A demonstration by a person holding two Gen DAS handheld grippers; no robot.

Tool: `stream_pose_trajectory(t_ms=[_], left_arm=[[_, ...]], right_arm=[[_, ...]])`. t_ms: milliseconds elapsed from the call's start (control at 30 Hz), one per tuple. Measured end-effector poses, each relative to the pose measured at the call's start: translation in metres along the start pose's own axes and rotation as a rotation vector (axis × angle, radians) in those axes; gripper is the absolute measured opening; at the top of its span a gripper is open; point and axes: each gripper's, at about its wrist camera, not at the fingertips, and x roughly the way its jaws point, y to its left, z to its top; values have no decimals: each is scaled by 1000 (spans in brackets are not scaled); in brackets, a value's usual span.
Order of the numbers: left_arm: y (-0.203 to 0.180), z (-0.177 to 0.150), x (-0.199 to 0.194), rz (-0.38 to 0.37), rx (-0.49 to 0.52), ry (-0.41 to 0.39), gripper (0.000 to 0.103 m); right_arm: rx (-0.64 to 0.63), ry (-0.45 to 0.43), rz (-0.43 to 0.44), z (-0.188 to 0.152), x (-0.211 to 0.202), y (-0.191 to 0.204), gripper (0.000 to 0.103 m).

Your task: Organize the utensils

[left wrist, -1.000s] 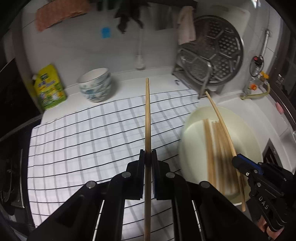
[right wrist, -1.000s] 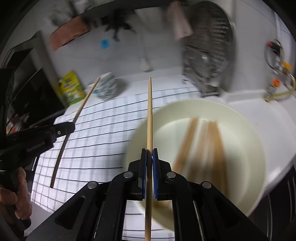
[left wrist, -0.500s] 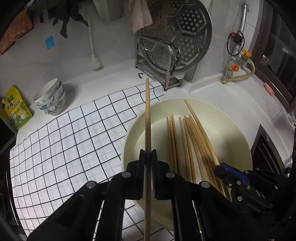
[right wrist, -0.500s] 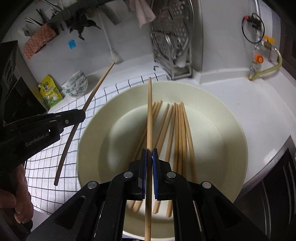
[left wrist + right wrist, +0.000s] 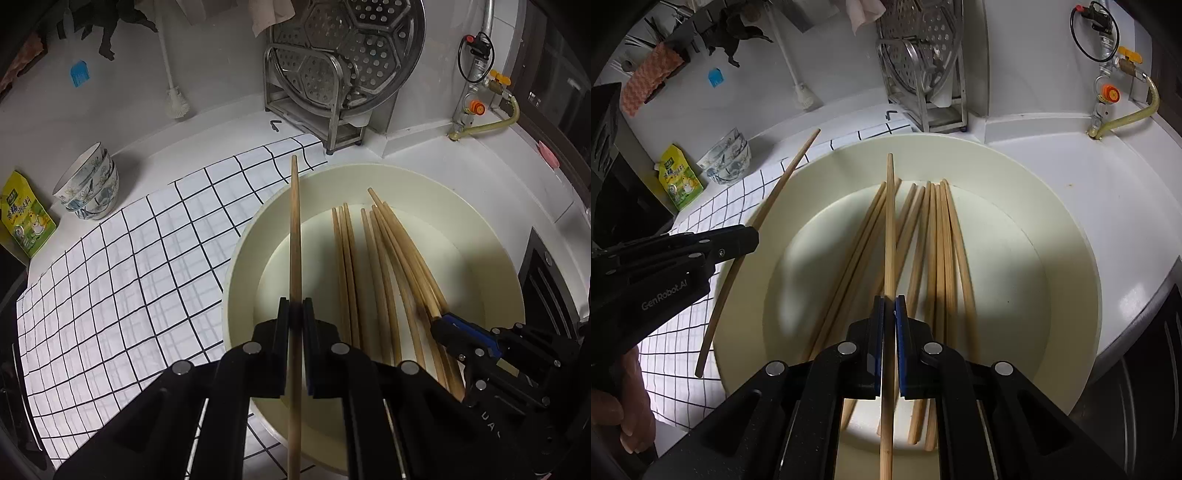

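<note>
Over the cream plate (image 5: 1067, 236), with left gripper (image 5: 295, 314) and right gripper (image 5: 889, 310) each clamped tight on one wooden chopstick (image 5: 294, 236), (image 5: 889, 229), lengthwise above the loose chopsticks (image 5: 934, 240), likely for laying alongside them.

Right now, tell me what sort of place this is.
Most likely a home kitchen counter. A perforated round steel steamer tray stands in a metal dish rack against the wall, stacked floral ceramic bowls sit on the white counter, and wooden chopsticks lie in a large cream plastic basin.
</note>
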Motion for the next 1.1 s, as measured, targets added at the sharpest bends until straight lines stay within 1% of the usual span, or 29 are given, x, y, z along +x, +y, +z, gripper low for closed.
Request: stream_pose_trajectory(t_ms=[333,400,433,467,500,533,600,667,700,833,967,1033,1100], left_arm=[[-21,1,4,-41,39,10,8],[-23,0,3,-44,35,14,9],[-23,0,2,-45,28,12,17],[-23,-1,1,-43,22,9,38],[-21,-1,-3,-35,14,-5,52],[-19,-1,-8,-25,6,-27,74],[-17,-2,-17,-12,2,-57,74],[-17,-1,-21,9,4,-58,74],[-15,-2,-23,17,1,-59,74],[-8,-7,-34,20,-27,-61,77],[-4,-10,-43,33,-39,-76,82],[-3,-11,-50,37,-43,-90,84],[-3,-12,-56,43,-41,-103,86]], right_arm=[[45,4,-29,-5,2,-13,6],[55,-1,-32,-6,0,-16,7],[65,-11,-28,-6,-2,-17,8],[68,-17,-23,-6,-5,-19,10],[68,-22,-27,-6,-6,-18,13],[65,-30,-35,-6,-9,-18,14],[66,-37,-37,-6,-14,-19,14],[69,-43,-43,-7,-18,-20,19],[71,-46,-42,-7,-20,-20,25],[72,-58,-40,-9,-30,-20,36],[71,-70,-45,-13,-39,-18,43],[77,-77,-48,-14,-43,-18,50],[83,-85,-52,-15,-47,-18,52]])
